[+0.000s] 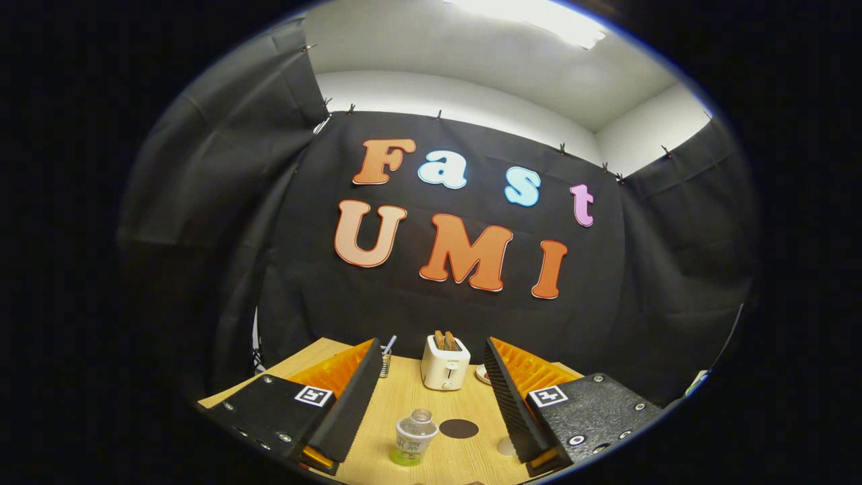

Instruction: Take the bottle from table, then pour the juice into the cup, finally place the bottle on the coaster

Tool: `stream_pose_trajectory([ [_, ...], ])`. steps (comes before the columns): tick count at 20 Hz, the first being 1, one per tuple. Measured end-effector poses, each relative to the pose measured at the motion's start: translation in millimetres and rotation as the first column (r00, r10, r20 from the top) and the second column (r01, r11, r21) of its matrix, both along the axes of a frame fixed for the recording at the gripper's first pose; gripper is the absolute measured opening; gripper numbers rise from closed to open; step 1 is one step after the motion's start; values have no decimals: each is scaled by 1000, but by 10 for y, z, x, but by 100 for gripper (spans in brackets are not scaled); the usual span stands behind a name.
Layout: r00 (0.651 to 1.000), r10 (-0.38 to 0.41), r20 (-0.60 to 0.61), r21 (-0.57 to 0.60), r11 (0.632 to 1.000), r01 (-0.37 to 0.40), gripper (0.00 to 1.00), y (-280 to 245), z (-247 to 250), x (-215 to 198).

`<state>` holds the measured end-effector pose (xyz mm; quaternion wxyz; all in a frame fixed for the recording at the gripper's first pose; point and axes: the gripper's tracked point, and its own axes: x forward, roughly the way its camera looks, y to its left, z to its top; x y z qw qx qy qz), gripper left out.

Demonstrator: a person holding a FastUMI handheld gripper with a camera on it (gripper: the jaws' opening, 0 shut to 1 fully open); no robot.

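Bottle (414,438) stands upright on the wooden counter (404,397) between the fingers of the gripper (432,394), which are spread wide and touch nothing. Just beside it on the right lies a dark round coaster (458,428). Beyond them a white toaster (445,363) holds two slices of toast.

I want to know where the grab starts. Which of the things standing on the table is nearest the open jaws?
The bottle, upright between the open gripper jaws beside the dark coaster. The toaster stands further back.
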<state>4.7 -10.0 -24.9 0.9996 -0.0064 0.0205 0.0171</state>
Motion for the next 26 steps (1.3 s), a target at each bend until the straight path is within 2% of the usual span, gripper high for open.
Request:
stream_pose_trajectory([
  [5, 1000, 0, 12, -25, 1000, 1, 90, -82, 7, 6],
  [15, 998, -58, -22, 27, 998, 58, 91, -263, -163, 88],
  [18, 999, -21, -32, 99, 995, 24, 90, -182, -286, 135],
  [20, 998, -48, -44, 105, 993, 53, 91, -254, -420, 170],
  [21, 996, -66, -63, 98, 993, 72, 90, -278, -517, 183],
  [24, 995, -22, -92, 56, 998, 27, 90, -41, -771, 197],
  [26, 991, -43, -123, 22, 999, 46, 91, -45, -979, 167],
])
